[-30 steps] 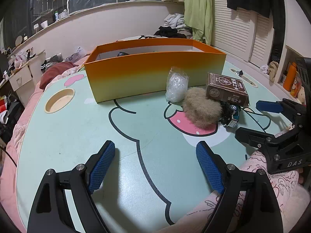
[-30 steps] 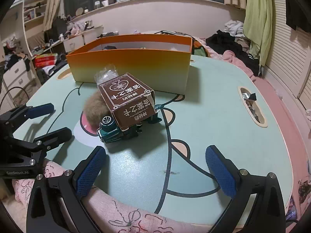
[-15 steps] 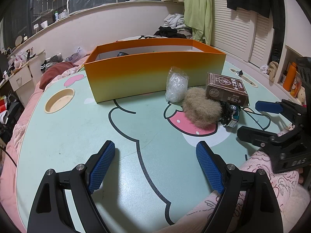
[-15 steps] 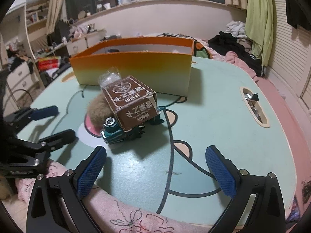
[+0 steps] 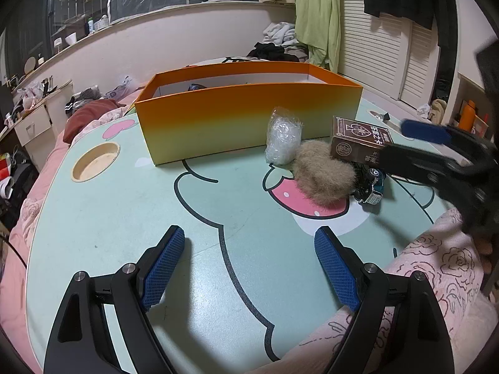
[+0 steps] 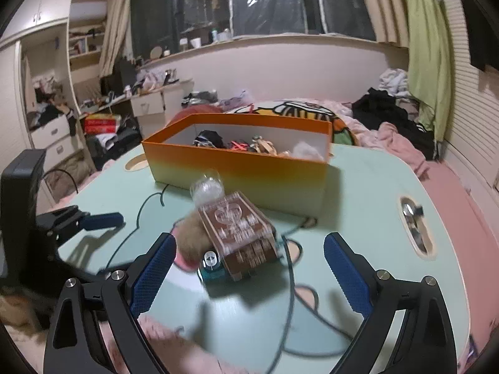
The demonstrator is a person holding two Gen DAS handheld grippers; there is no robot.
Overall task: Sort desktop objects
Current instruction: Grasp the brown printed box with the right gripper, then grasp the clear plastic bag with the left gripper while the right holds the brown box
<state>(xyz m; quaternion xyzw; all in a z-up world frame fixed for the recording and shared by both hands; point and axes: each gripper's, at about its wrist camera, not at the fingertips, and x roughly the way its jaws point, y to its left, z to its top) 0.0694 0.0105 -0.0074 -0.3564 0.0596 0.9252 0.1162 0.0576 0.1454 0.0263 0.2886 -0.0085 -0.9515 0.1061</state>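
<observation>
Four loose things are waiting in a cluster just in front of the orange box (image 6: 237, 168): a brown card box (image 6: 241, 230), a tan fur ball (image 5: 324, 176), a crinkly clear packet (image 5: 283, 140) and a small teal toy car (image 5: 371, 184). We are bringing the right gripper (image 6: 246, 275) toward this cluster, its jaws wide with nothing between them, though they have just been closing a little. We are keeping the left gripper (image 5: 249, 265) low over bare table (image 5: 109, 218), its fingers spread and gripping nothing.

We are judging the card box to be the likely target, since it is sitting nearest the line between our right fingers. It is leaning on the toy car, touching the fur ball, so we are wanting to come down squarely over its long sides and close only once both pads (image 6: 346, 275) are flanking it. Clipping the car or dragging the fur along is the risk. The right wrist view is blurred, so how exactly the card box is resting is hard to tell.

The orange box is already holding things: from the right wrist view we are seeing dark fabric, something red, a pale wooden-looking piece and a white wad inside. Room is looking ample near its right end. A round recess (image 5: 96, 161) in the table is looking empty, and a slot (image 6: 416, 227) on the other side is holding small metallic bits.
</observation>
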